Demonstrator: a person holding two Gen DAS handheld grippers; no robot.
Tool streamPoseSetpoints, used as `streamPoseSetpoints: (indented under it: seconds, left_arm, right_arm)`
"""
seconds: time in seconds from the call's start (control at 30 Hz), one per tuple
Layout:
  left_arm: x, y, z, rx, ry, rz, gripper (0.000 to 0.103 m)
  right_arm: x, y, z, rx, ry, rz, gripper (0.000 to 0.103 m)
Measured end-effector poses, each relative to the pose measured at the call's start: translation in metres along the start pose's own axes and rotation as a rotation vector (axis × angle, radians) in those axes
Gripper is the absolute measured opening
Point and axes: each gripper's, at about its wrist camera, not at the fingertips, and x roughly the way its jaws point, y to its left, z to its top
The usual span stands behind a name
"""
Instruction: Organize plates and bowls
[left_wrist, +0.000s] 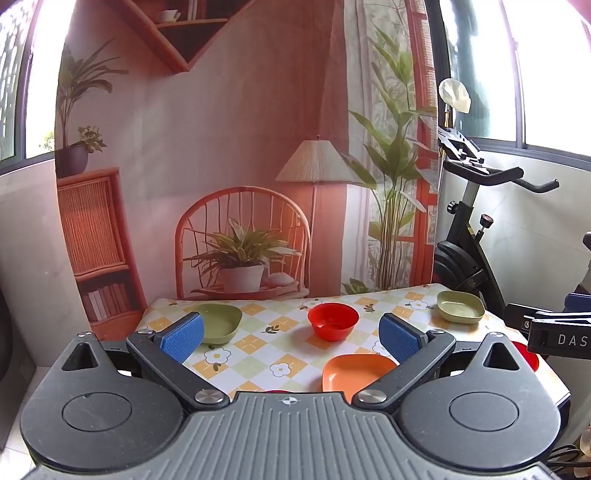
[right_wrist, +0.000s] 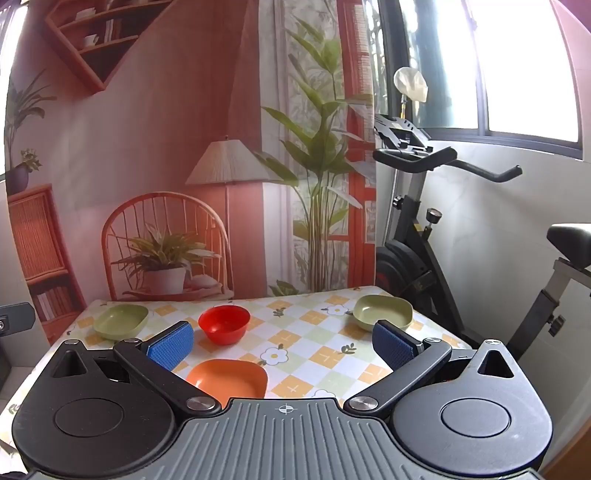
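On the checkered table (left_wrist: 280, 347) (right_wrist: 314, 350) stand a red round bowl (left_wrist: 333, 321) (right_wrist: 224, 324), an orange square plate (left_wrist: 354, 373) (right_wrist: 229, 378), a green plate at the back left (left_wrist: 219, 321) (right_wrist: 121, 321) and a green plate at the back right (left_wrist: 460, 305) (right_wrist: 383, 312). A red piece (left_wrist: 526, 354) peeks out at the right edge, mostly hidden. My left gripper (left_wrist: 291, 338) hovers open over the near side, holding nothing. My right gripper (right_wrist: 282, 345) is also open and empty, the orange plate lying just below its left finger.
A printed backdrop (left_wrist: 240, 166) hangs behind the table. An exercise bike (left_wrist: 476, 229) (right_wrist: 424, 240) stands close to the table's right side. The other gripper's black body (left_wrist: 557, 334) reaches in from the right in the left wrist view.
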Motion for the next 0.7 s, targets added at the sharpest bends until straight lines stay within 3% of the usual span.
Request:
streamPoseSetpoints:
  seconds: [0.7]
  left_arm:
    - [0.0, 0.0, 0.0, -0.001, 0.001, 0.0, 0.102]
  right_arm:
    - [0.0015, -0.0008, -0.0028, 0.001, 0.002, 0.0, 0.103]
